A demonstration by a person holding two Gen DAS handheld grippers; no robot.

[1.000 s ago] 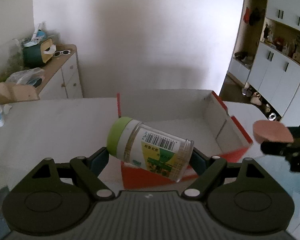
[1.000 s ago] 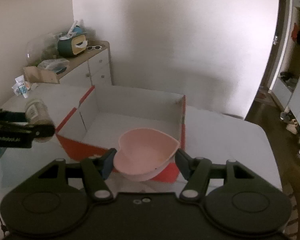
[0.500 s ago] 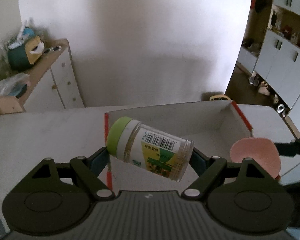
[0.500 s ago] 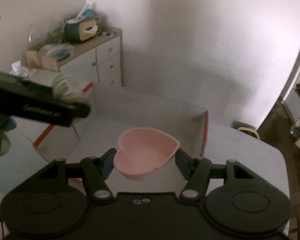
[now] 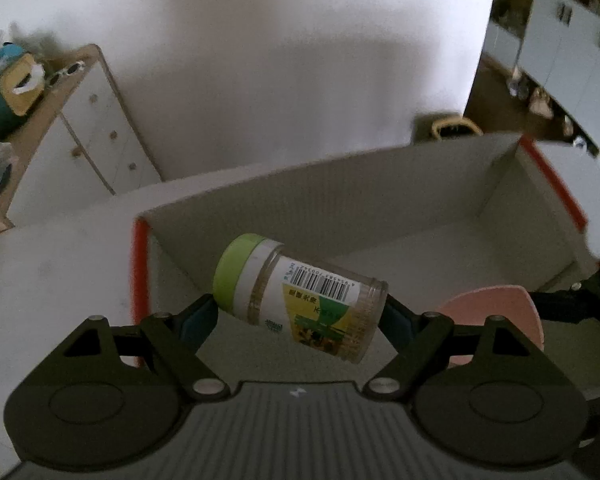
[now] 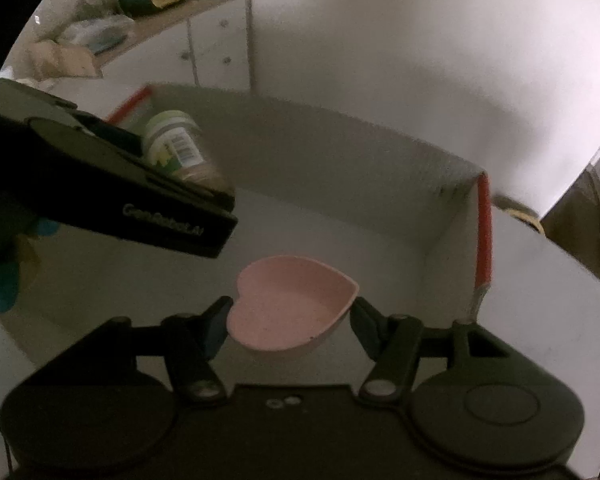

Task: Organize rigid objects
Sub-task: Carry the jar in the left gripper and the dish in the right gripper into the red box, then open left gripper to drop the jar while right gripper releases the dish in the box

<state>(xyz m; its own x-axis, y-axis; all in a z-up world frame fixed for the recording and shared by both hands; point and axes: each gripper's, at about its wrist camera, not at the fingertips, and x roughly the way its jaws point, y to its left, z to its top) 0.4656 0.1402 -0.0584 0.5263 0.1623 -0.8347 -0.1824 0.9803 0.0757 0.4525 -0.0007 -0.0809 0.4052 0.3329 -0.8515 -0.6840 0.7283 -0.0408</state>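
Note:
My left gripper (image 5: 300, 312) is shut on a clear jar (image 5: 304, 304) with a green lid and a yellow-green label, held on its side over the left part of an open cardboard box (image 5: 340, 196) with red outer walls. My right gripper (image 6: 290, 316) is shut on a pink heart-shaped bowl (image 6: 290, 312), held over the box floor (image 6: 340, 236). In the left wrist view the bowl (image 5: 496, 320) shows at the right. In the right wrist view the jar (image 6: 176, 148) and the left gripper show at the upper left.
The box stands on a white table (image 5: 60, 264). A white drawer cabinet (image 5: 88, 136) stands by the wall at the back left, with a green and yellow tissue holder (image 5: 4, 100) and bags on top. Tall white cupboards (image 5: 572, 52) stand at the far right.
Both grippers have moved forward from the box's near edge to over its inside, and have come closer together. The jar and the bowl have stayed gripped throughout.

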